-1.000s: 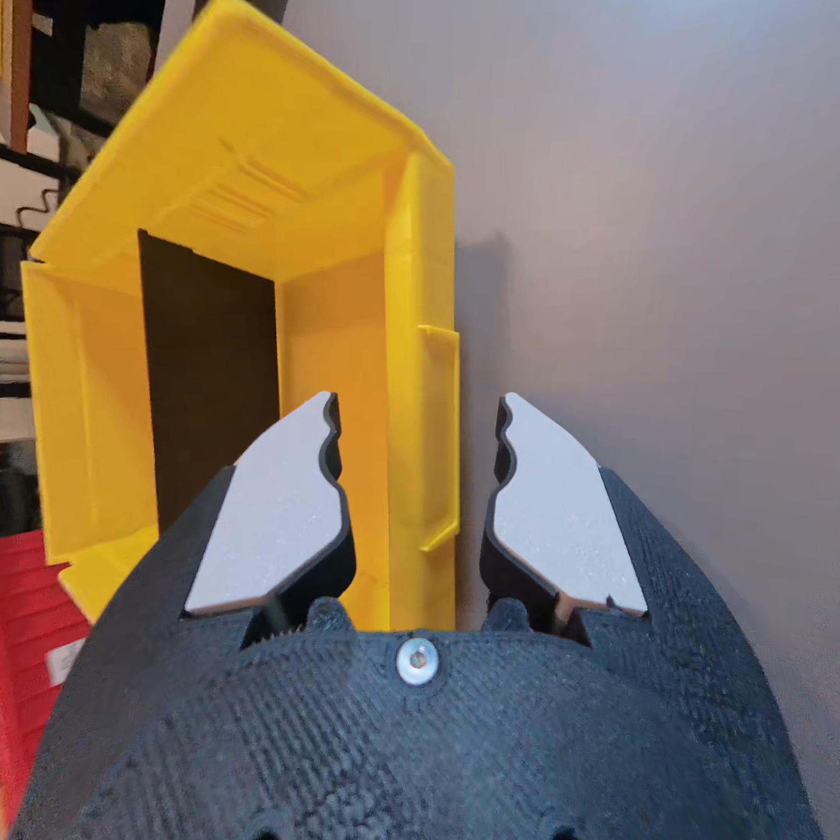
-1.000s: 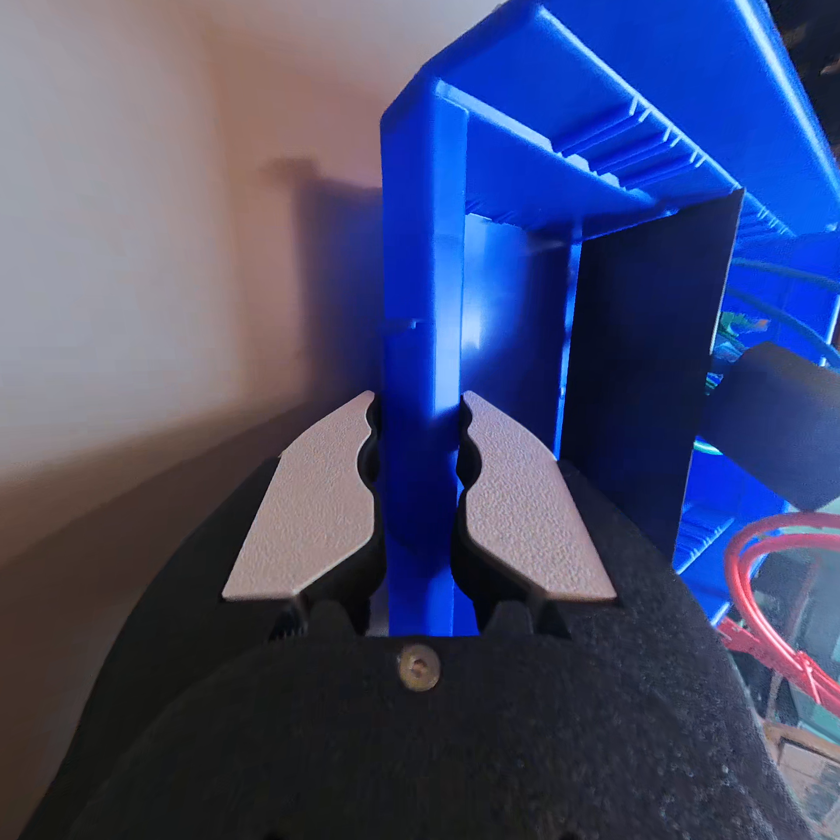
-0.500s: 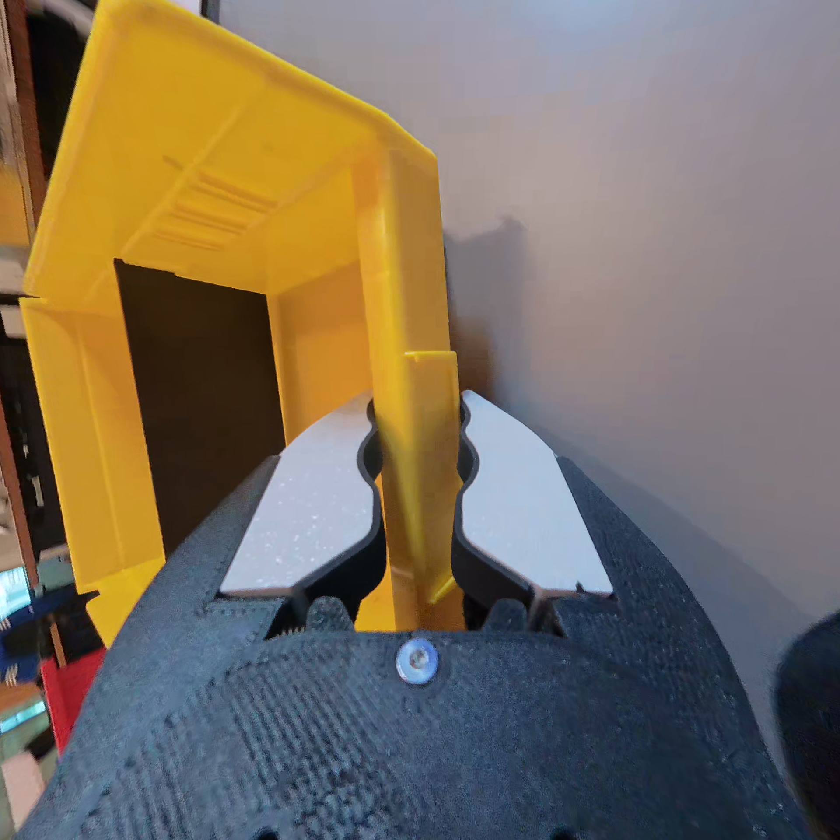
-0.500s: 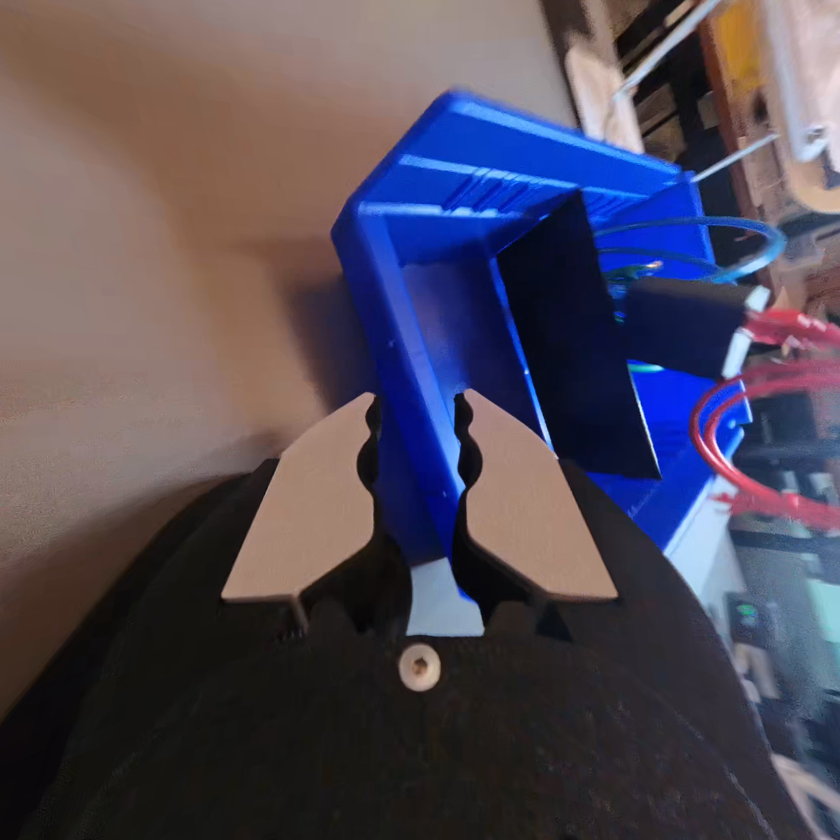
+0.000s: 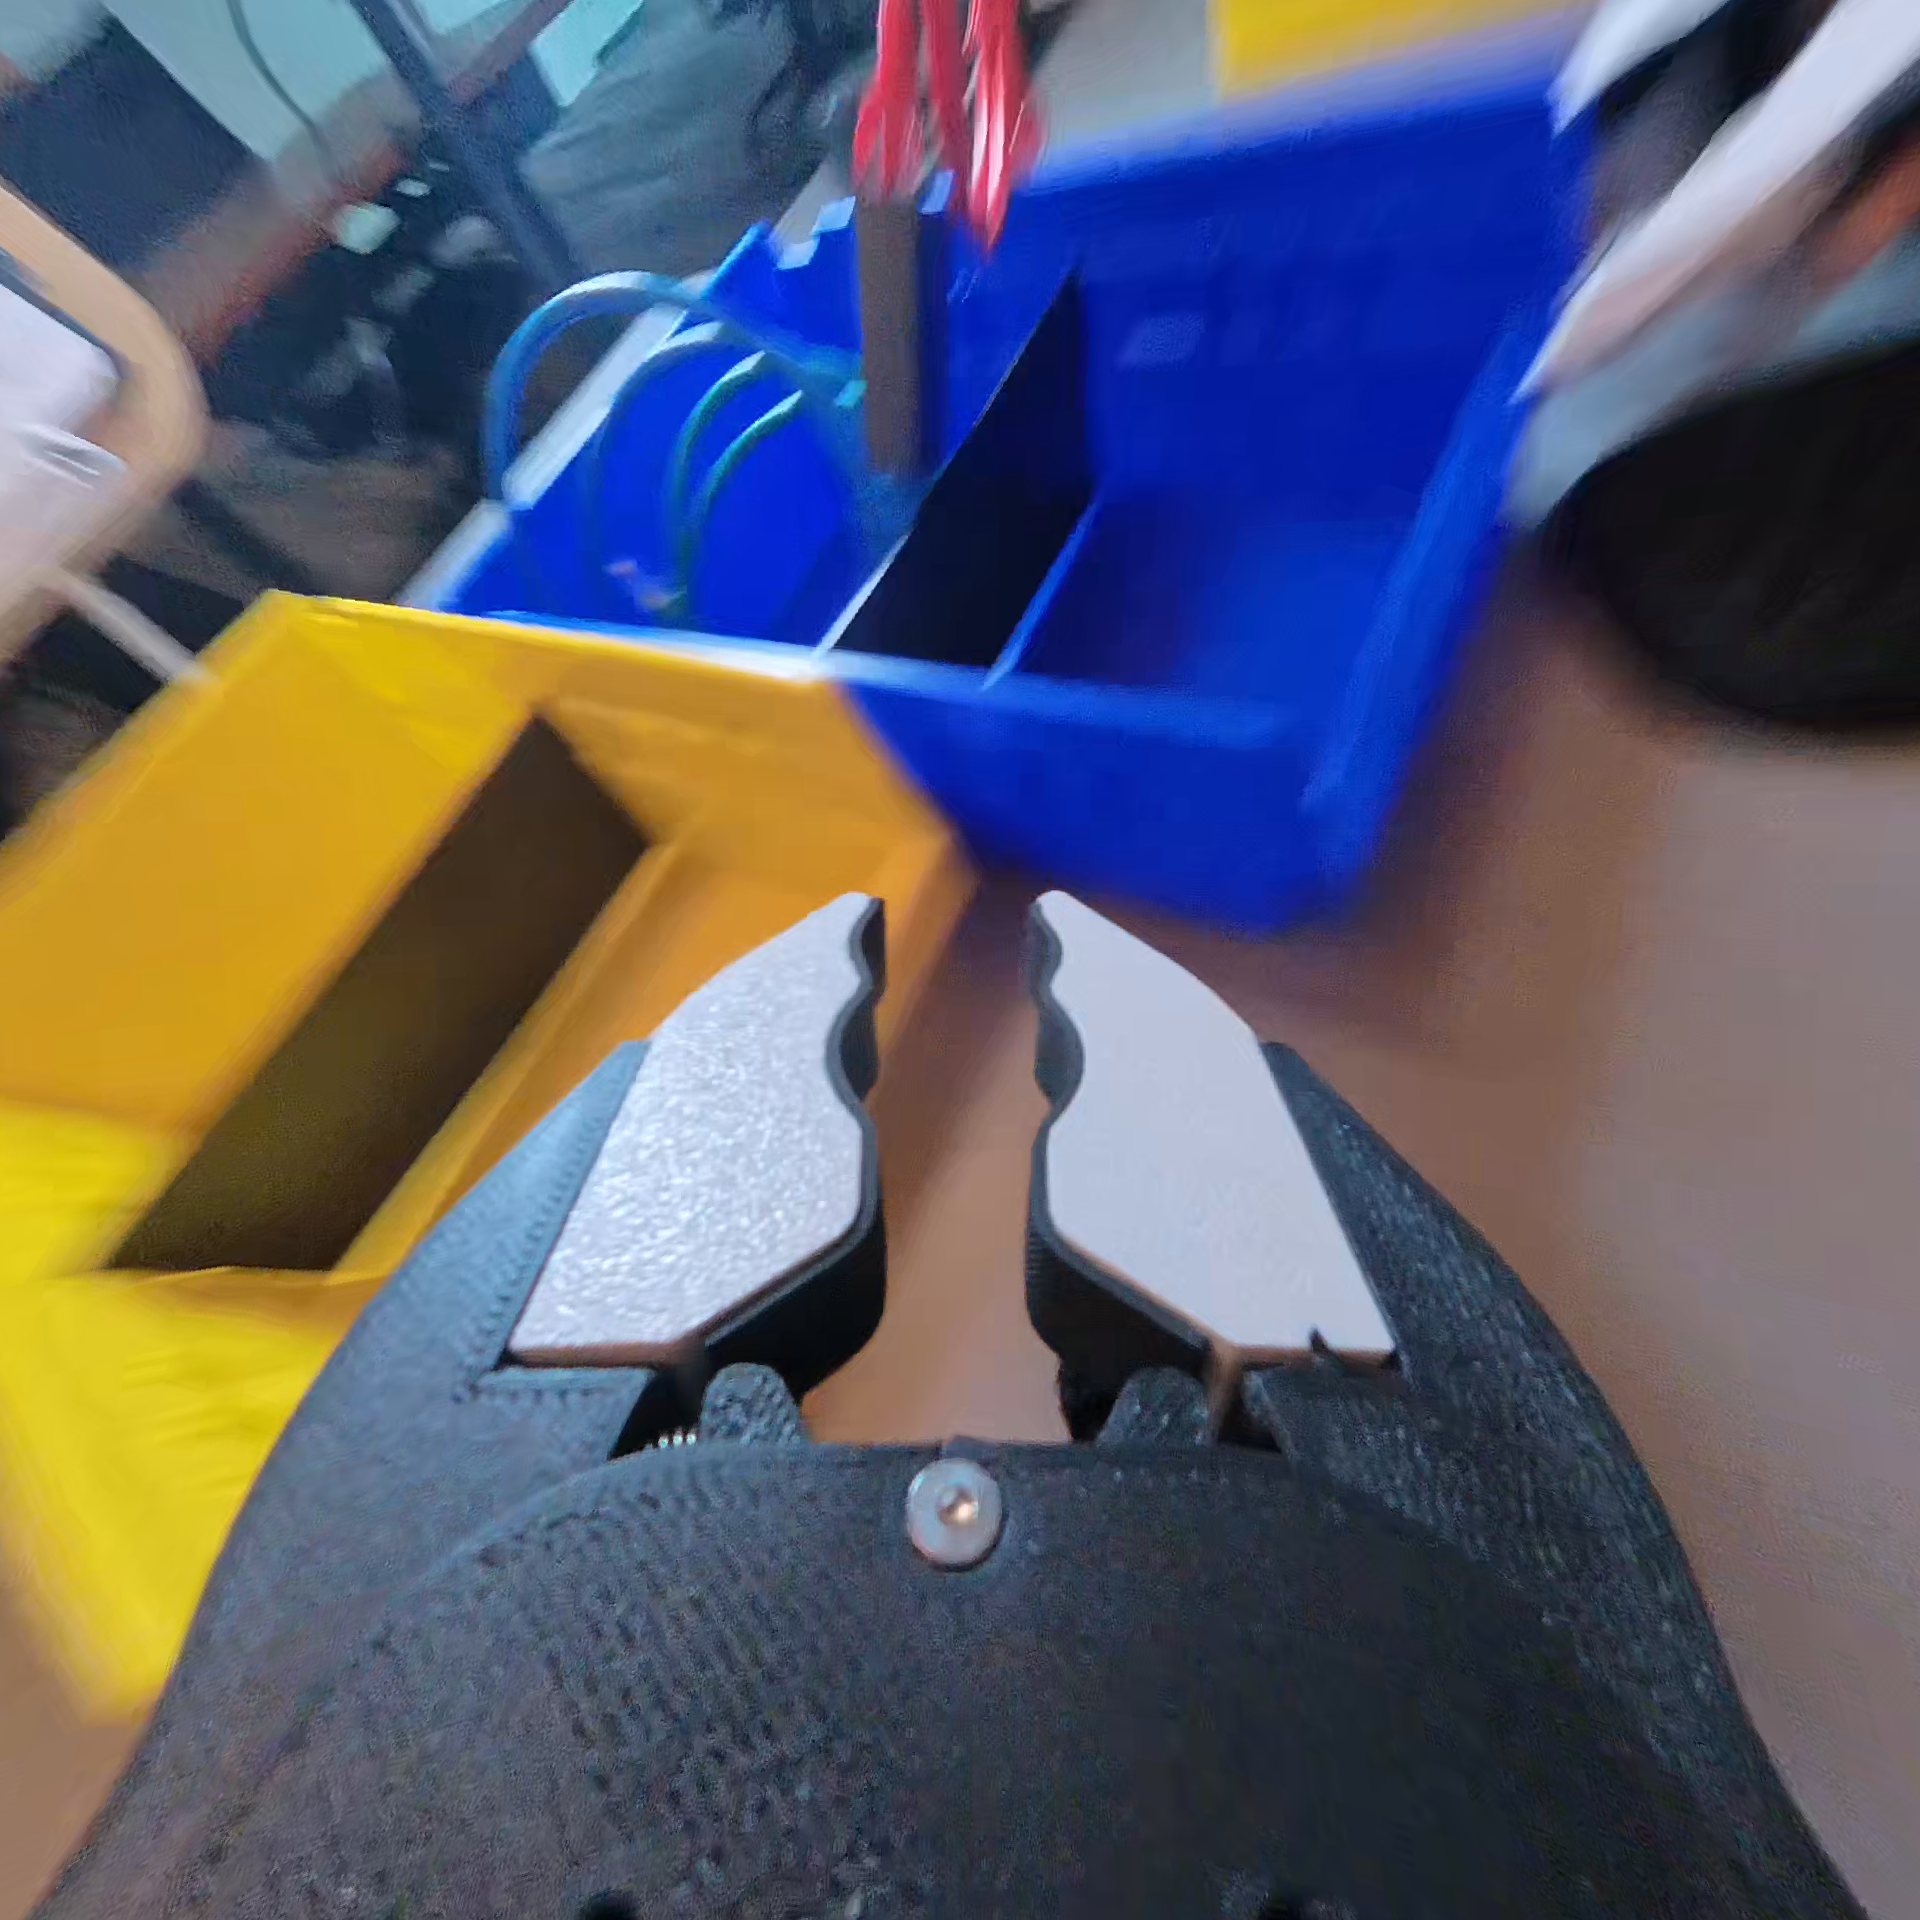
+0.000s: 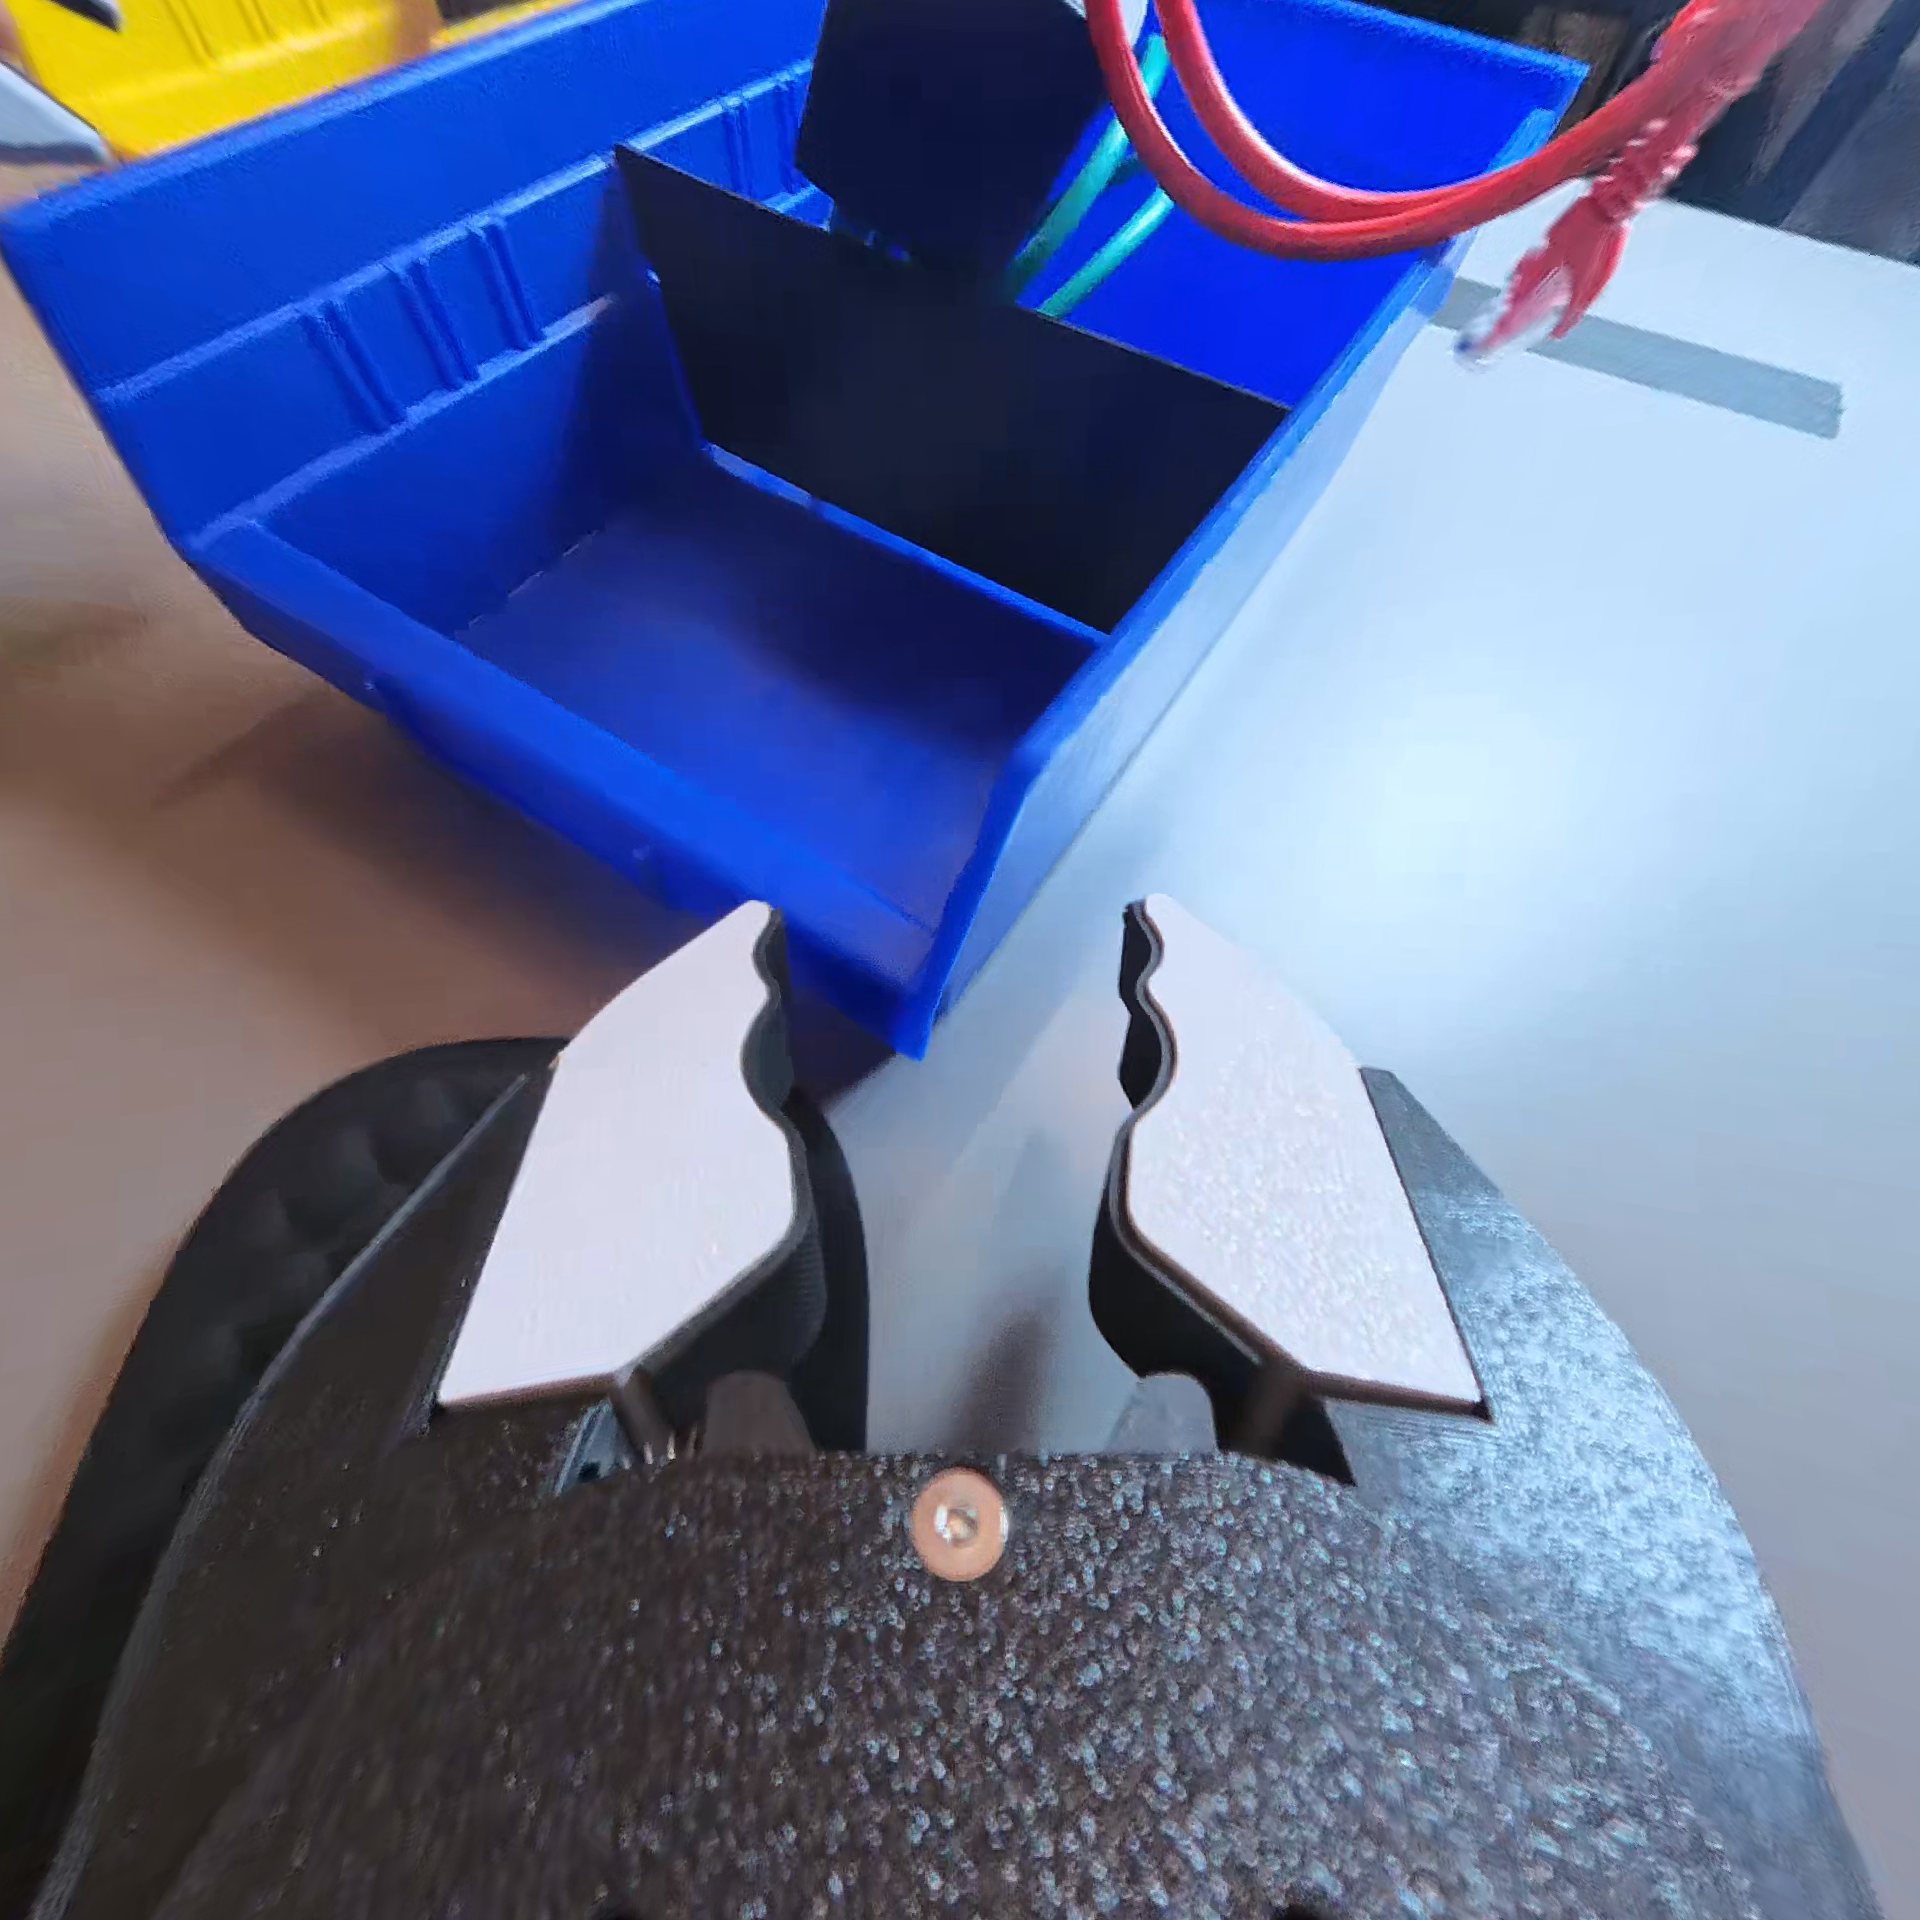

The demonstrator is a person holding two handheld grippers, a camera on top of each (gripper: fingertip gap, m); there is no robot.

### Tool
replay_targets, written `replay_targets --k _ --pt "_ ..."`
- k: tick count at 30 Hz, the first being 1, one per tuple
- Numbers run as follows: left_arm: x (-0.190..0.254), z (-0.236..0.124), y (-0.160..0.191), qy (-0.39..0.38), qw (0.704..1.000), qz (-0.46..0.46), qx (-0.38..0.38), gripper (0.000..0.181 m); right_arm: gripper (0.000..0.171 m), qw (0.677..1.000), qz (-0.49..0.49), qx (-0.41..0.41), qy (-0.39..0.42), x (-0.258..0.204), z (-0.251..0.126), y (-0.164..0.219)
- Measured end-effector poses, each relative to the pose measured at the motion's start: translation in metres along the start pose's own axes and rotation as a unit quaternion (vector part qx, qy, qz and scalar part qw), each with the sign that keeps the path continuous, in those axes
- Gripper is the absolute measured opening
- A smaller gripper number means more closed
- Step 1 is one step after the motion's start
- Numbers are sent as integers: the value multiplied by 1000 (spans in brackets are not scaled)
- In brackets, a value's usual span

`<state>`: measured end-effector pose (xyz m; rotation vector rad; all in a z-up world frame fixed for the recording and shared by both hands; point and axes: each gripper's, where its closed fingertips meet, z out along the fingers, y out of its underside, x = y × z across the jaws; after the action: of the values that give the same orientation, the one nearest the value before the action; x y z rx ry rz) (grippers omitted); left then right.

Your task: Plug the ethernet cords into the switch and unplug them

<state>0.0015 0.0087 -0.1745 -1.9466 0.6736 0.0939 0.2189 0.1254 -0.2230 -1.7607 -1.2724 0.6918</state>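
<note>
Both bins have been released: left claw (image 5: pixel 956 925) narrowly parted beside yellow bin (image 5: pixel 260 831), right claw (image 6: pixel 951 935) wide before blue bin (image 6: pixel 582 748) holding switch (image 6: pixel 935 135) and cords (image 6: pixel 1226 177); no writing is legible.

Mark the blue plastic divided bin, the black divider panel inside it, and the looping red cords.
blue plastic divided bin (image 6: pixel 665 800), right wrist view, on its near front wall.
black divider panel (image 6: pixel 935 416), right wrist view, on its flat face.
red cords (image 6: pixel 1247 187), right wrist view, on the loop above the bin.
</note>
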Motion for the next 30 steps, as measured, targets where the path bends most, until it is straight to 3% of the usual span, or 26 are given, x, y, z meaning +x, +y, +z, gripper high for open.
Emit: replay_targets --k 1,2,4,6,7,9,10,15,18,22,25,30 --pt "17 1 -13 40 995 -82 31 40 63 1000 16 4 -20 -1 5 -5" --pt "34 6 -18 71 987 -139 38 53 61 999 34 14 -28 2 10 -12" --pt "59 24 -14 99 977 -185 22 73 61 996 62 25 -52 4 17 -25" --pt "63 44 -12 68 979 -191 23 76 54 999 44 12 -16 15 24 -27" --pt "61 54 -12 48 981 -189 27 69 57 1000 15 -2 1 18 28 -24" --pt "45 65 -17 -19 981 -184 63 48 39 1000 10 4 4 13 31 -28" --pt "41 67 -17 -35 981 -177 67 45 28 999 -22 16 34 17 27 -30" --pt "40 50 -38 -33 990 -114 72 35 22 992 -63 63 93 12 -7 -50" --pt "28 15 -70 -66 992 -66 87 34 22 985 -94 90 115 1 -37 -91" --pt "-13 -60 -90 -131 987 -44 78 32 23 979 -127 149 65 -42 -54 -171" --pt "-44 -121 -75 -192 977 -55 74 32 23 972 -149 182 10 -87 -31 -221" --pt "-76 -220 -12 -274 957 -90 36 32 23 958 -170 207 -100 -184 33 -268"
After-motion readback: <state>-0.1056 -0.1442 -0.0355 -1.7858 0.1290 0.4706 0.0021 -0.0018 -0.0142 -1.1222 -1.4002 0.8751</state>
